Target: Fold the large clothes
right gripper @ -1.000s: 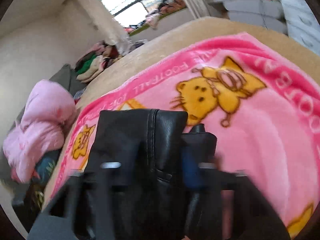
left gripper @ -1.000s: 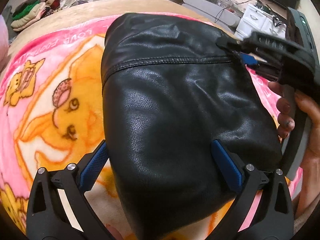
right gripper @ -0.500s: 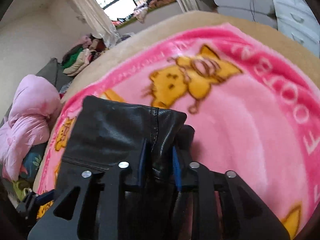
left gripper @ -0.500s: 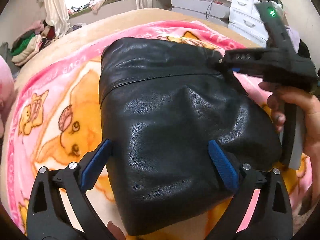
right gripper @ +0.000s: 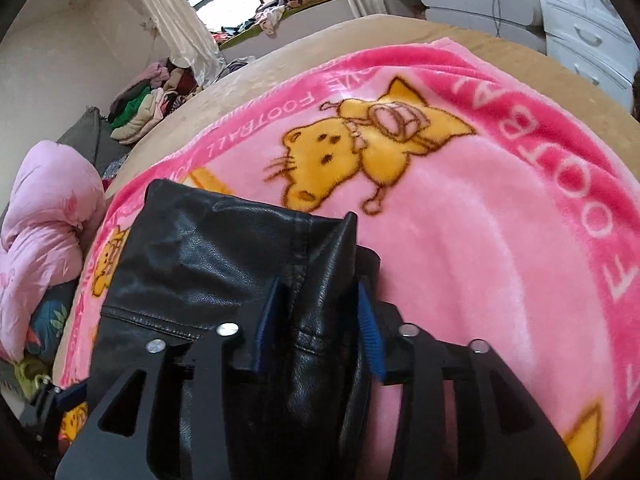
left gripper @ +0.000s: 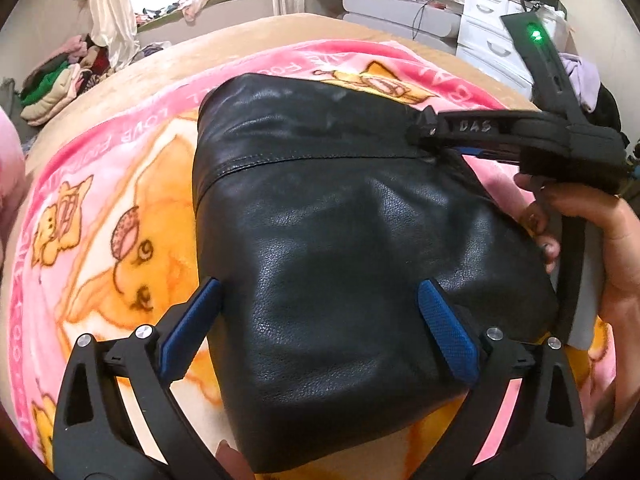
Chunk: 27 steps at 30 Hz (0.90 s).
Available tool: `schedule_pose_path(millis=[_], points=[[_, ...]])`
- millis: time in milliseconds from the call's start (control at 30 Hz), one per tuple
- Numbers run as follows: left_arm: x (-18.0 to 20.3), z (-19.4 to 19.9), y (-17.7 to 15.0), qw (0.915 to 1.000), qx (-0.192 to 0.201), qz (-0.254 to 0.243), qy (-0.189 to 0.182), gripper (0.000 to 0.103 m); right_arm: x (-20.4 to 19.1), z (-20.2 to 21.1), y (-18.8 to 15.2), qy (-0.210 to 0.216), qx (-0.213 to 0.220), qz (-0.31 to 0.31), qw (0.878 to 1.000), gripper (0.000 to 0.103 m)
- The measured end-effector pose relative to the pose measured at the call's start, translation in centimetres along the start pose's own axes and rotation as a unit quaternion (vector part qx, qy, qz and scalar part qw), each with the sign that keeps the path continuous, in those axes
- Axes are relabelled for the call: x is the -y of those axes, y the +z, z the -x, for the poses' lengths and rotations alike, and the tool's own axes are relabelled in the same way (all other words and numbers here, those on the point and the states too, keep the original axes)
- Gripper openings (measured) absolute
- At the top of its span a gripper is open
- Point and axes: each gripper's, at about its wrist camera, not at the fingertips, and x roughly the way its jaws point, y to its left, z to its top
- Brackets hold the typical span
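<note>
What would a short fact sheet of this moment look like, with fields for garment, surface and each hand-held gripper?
garment: black leather jacket, folded into a compact bundle
surface: pink cartoon blanket on a bed
left hand-held gripper: open, jaws wide over the jacket's near end
right hand-held gripper: jaws just opened, a fold of the jacket's edge between them, no longer pinched
background: pile of clothes by the window

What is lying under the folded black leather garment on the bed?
Under the folded black leather garment lies a pink fleece blanket with orange cartoon animals, spread on a beige bed cover. The blanket's part directly beneath the garment is covered and cannot be seen.
</note>
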Motion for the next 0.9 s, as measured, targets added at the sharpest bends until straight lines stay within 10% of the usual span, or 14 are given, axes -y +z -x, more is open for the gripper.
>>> schedule_pose_path(millis=[600, 900], points=[[-1.3, 0.9, -0.5, 0.9994, -0.007, 0.031, -0.014, 0.091, -2.0, 9.3, -3.7, 0.007, 0.055, 0.053, 0.997, 0.073], [-2.3, 2.5, -1.6, 0.9988, -0.008, 0.048, -0.009, 0.091, -1.6, 6.6, -7.7, -0.018, -0.03, 0.041, 0.999, 0.072]])
